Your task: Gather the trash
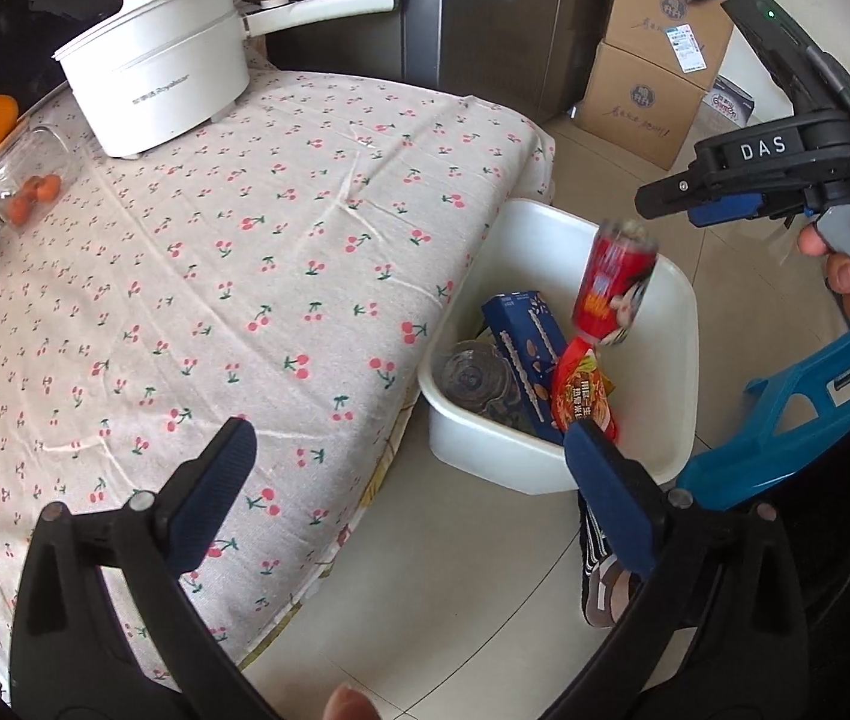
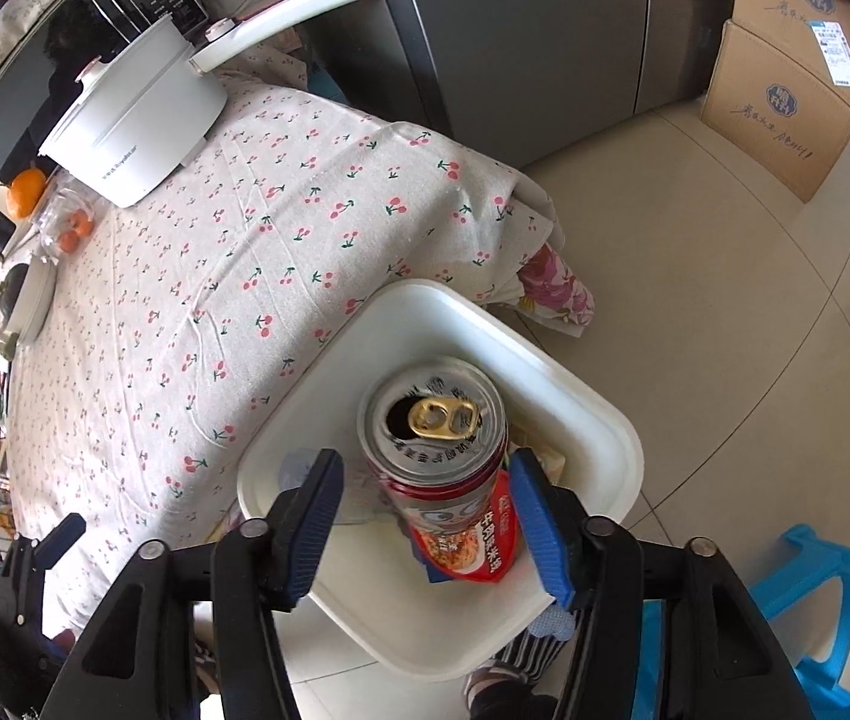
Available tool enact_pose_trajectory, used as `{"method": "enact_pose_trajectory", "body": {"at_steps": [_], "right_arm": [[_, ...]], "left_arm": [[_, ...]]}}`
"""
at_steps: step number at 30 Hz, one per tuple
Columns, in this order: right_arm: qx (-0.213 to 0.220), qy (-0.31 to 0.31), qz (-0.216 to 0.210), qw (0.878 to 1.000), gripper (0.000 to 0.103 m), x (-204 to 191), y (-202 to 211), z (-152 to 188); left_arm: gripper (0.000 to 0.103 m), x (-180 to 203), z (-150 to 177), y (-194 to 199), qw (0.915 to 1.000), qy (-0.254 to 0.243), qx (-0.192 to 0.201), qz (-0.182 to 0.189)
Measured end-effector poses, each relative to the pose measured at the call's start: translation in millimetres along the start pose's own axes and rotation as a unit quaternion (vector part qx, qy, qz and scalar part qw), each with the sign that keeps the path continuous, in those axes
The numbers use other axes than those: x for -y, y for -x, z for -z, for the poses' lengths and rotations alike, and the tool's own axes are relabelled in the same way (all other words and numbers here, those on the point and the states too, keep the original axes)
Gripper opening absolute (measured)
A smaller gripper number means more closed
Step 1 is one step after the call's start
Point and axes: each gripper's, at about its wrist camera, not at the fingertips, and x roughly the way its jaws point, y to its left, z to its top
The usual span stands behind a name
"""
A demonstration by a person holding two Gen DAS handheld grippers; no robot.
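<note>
The right gripper [image 2: 425, 516] stands released around the can [image 2: 436, 450] dropping into the tub [image 1: 679, 360] holding other trash, the left gripper [image 1: 407, 468] spread empty, and the table [image 1: 245, 276] shows no litter left.

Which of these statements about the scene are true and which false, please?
1. The red can is over the white bin. True.
2. The left gripper clamps a bottle. False: its jaws stand open on nothing.
3. A blue carton lies in the bin. True.
4. The white pot sits on the floor. False: it sits on the cherry tablecloth.
5. The can's top is sealed. False: it is opened.
</note>
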Motion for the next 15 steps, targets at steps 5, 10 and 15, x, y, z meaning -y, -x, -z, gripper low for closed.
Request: {"method": "enact_pose_trajectory", "body": {"at_steps": [5,10,15], "right_arm": [[0.013,0.013,0.002,1.000,0.079,-14,5,3],[0.040,0.059,0.034,0.997,0.089,-37,13,10],[0.079,0.098,0.041,0.991,0.103,-63,31,24]], "left_arm": [[0.102,-9,5,7,0.9997,0.018,-0.005,-0.017],[0.102,-19,10,16,0.9980,0.045,-0.001,-0.045],[0.102,-39,21,39,0.9912,0.102,0.016,-0.084]]}}
